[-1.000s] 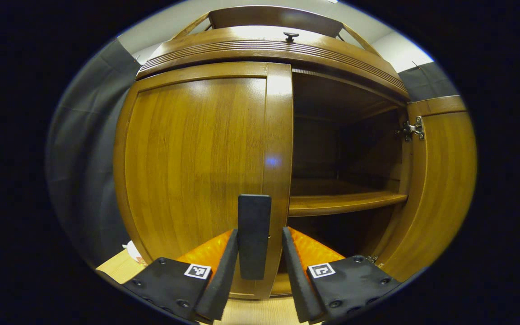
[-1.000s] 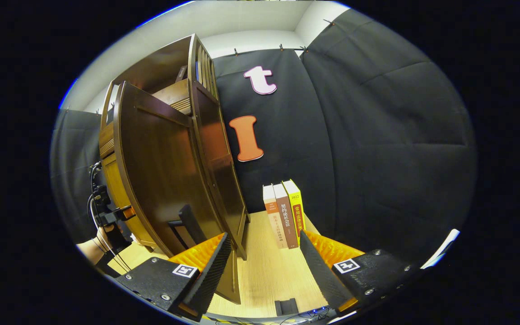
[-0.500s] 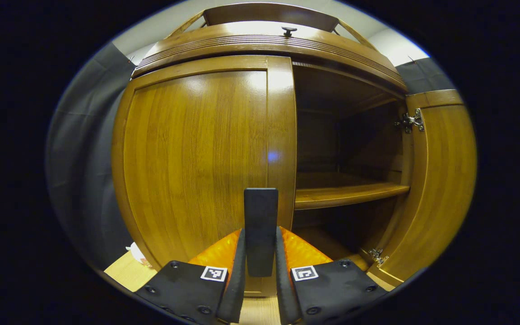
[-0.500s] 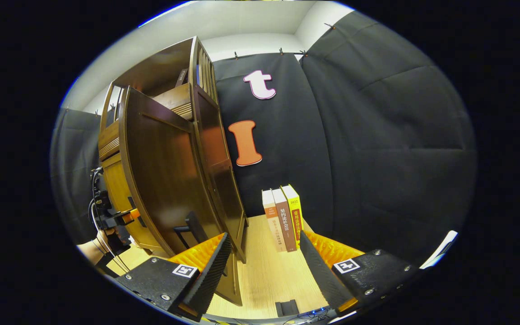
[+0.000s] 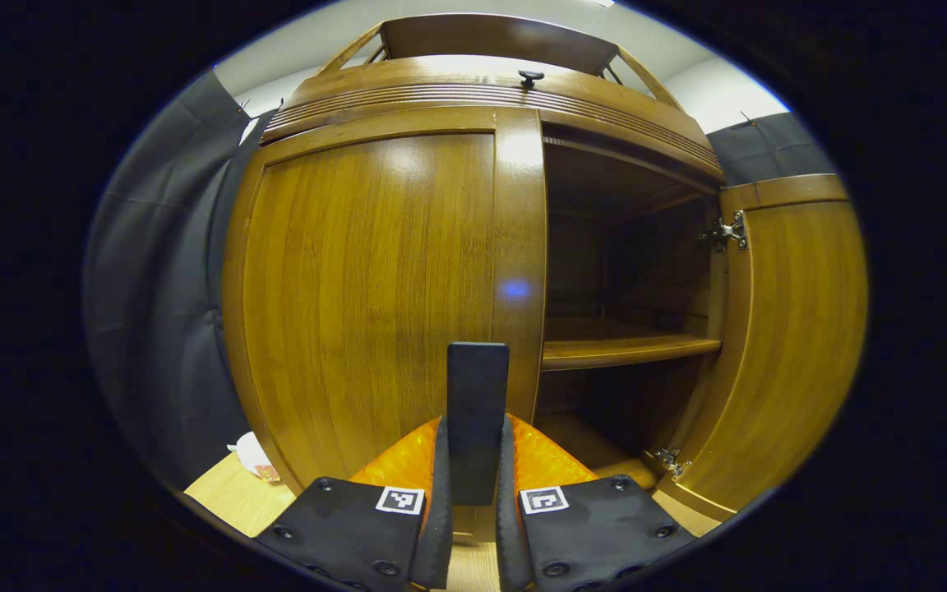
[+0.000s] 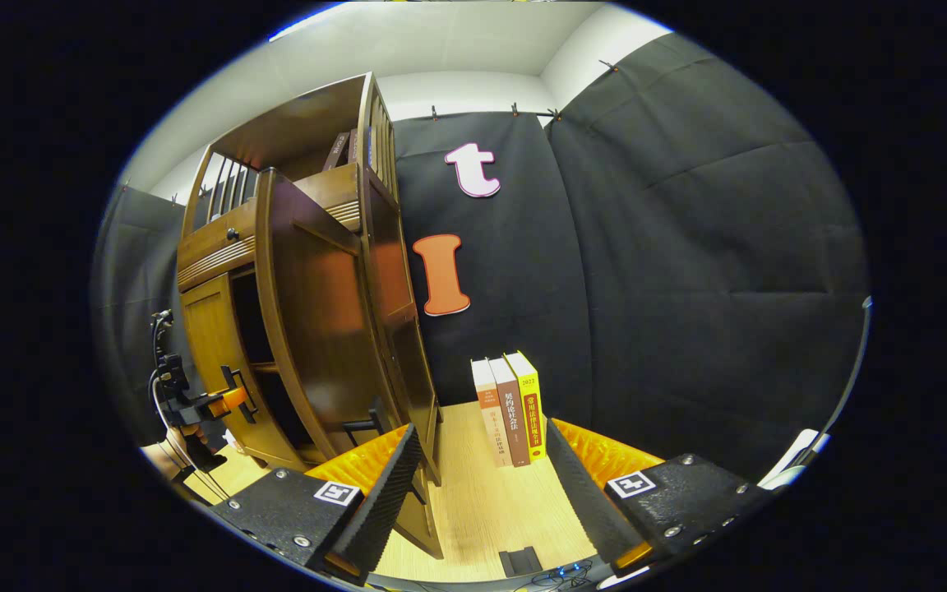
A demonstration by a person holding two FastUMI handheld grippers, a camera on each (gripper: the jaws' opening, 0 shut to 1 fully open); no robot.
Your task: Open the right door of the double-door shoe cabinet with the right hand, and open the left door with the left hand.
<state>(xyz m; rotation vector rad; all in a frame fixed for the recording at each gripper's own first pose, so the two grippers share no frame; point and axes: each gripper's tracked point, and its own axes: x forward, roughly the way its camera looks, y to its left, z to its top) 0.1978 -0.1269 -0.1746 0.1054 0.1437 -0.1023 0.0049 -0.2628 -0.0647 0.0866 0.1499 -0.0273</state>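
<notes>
Your left gripper (image 5: 473, 501) sits nearest in the left gripper view, its two fingers closed onto the upright dark handle (image 5: 478, 419) of the left door (image 5: 375, 288), one finger pressing on each side of it. That door lies flat against the front of the shoe cabinet (image 5: 490, 86), not yet swung out. Just to the right of the handle the cabinet stands open: you can see a wooden shelf (image 5: 625, 349) crossing the dark interior, and beyond it the right door (image 5: 778, 345) swung wide on its metal hinges (image 5: 724, 233). A small dark knob (image 5: 530, 77) sits on the band above the doors. In the right gripper view your right gripper (image 6: 480, 501) holds nothing; its fingers are spread wide apart above the light wooden floor (image 6: 473, 501). The right door (image 6: 317, 329) stands open just beside the near finger on the left, its handle (image 6: 367, 423) close to that finger but apart from it. Farther left you can see the other gripper (image 6: 219, 400), held in a hand (image 6: 173, 456), at the handle of the left door. Three books (image 6: 508, 407) stand upright against the black cloth wall (image 6: 687, 271) past the cabinet.
</notes>
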